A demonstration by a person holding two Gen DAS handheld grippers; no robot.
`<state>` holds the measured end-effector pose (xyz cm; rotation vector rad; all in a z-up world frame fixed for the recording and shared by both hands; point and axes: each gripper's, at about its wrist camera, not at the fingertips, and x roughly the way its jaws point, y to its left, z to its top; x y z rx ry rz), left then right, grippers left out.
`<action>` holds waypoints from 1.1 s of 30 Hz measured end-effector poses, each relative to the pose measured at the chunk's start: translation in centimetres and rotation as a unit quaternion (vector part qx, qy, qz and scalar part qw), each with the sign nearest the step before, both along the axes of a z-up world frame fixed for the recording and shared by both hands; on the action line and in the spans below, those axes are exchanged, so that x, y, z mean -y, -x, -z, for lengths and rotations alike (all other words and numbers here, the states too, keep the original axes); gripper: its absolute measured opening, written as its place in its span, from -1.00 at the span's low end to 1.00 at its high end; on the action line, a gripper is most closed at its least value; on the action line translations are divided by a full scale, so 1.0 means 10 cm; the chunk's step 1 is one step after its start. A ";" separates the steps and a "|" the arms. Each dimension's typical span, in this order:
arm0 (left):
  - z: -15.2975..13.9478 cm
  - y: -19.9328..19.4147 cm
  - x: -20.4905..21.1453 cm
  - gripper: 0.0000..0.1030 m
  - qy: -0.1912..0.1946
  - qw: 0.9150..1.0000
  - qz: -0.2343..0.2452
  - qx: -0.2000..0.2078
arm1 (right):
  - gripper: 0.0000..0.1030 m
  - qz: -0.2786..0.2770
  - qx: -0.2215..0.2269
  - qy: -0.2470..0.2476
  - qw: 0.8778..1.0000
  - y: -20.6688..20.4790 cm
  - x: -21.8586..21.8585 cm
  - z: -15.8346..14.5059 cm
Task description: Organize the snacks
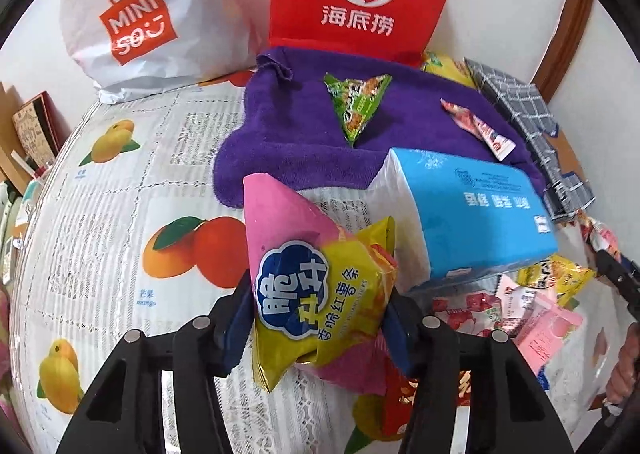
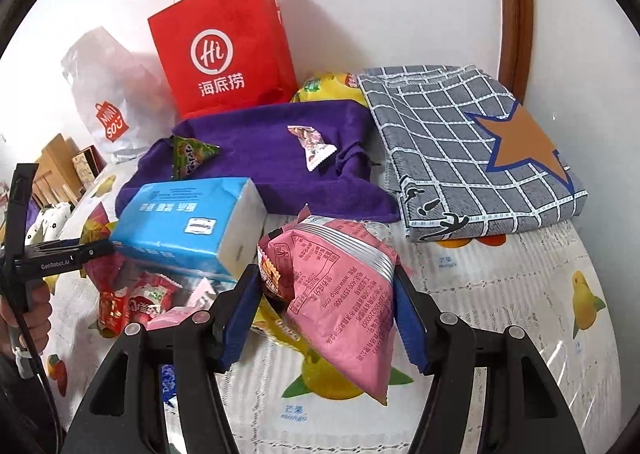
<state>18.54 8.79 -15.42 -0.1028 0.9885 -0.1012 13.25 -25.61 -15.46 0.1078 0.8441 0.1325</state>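
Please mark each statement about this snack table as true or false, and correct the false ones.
1. The left gripper holds a yellow and pink snack bag. True.
2. The right gripper is empty. False: it grips a pink snack packet.
3. The red paper bag lies flat. False: it stands upright against the wall.
4. A green triangular snack packet lies on the purple towel. True.

Glossy crinkled plastic film is seen on the pink-and-yellow snack packet (image 1: 316, 294) and the pink snack packet (image 2: 340, 294), matt paper on the red carrier bag (image 2: 224, 54), soft napped cloth on the purple towel (image 1: 288, 126), and smooth shiny vinyl on the fruit-printed bench cover (image 1: 140, 194).
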 end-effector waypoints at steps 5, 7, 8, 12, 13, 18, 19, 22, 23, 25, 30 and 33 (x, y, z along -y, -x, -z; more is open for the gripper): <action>-0.14 0.12 -0.09 0.05 0.002 1.000 -0.009 0.014 | 0.23 0.000 0.008 -0.001 1.000 0.06 -0.08 -0.08; -0.20 0.16 -0.13 0.05 0.003 1.000 -0.013 0.021 | 0.23 -0.001 0.012 -0.004 1.000 0.09 -0.11 -0.13; -0.24 0.18 -0.15 0.05 0.005 1.000 -0.015 0.025 | 0.23 -0.002 0.013 -0.004 1.000 0.10 -0.12 -0.14; -0.35 0.26 -0.22 0.05 0.006 0.999 -0.026 0.038 | 0.22 -0.007 0.019 -0.001 1.000 0.15 -0.19 -0.20; -0.37 0.27 -0.24 0.05 0.006 0.999 -0.027 0.041 | 0.22 -0.008 0.020 -0.001 1.000 0.16 -0.21 -0.22; -0.50 0.38 -0.25 0.05 0.008 0.998 -0.024 0.055 | 0.22 -0.013 0.029 -0.002 1.000 0.23 -0.26 -0.30; -0.51 0.41 -0.24 0.05 0.008 0.998 -0.022 0.057 | 0.22 -0.014 0.031 -0.002 0.999 0.25 -0.28 -0.32; -0.55 0.45 -0.16 0.05 0.010 0.998 -0.014 0.059 | 0.22 -0.019 0.036 -0.004 0.999 0.30 -0.32 -0.36; -0.56 0.46 -0.14 0.05 0.009 0.998 -0.011 0.060 | 0.22 -0.019 0.037 -0.005 0.999 0.31 -0.33 -0.37; -0.60 0.48 -0.08 0.05 0.007 0.998 -0.004 0.063 | 0.22 -0.024 0.041 -0.007 0.999 0.34 -0.36 -0.40; -0.71 0.53 0.08 0.05 0.015 0.997 0.012 0.069 | 0.22 -0.031 0.054 -0.011 0.998 0.39 -0.43 -0.52; -0.77 0.56 0.18 0.05 0.018 0.997 0.021 0.073 | 0.22 -0.032 0.057 -0.004 0.998 0.39 -0.47 -0.57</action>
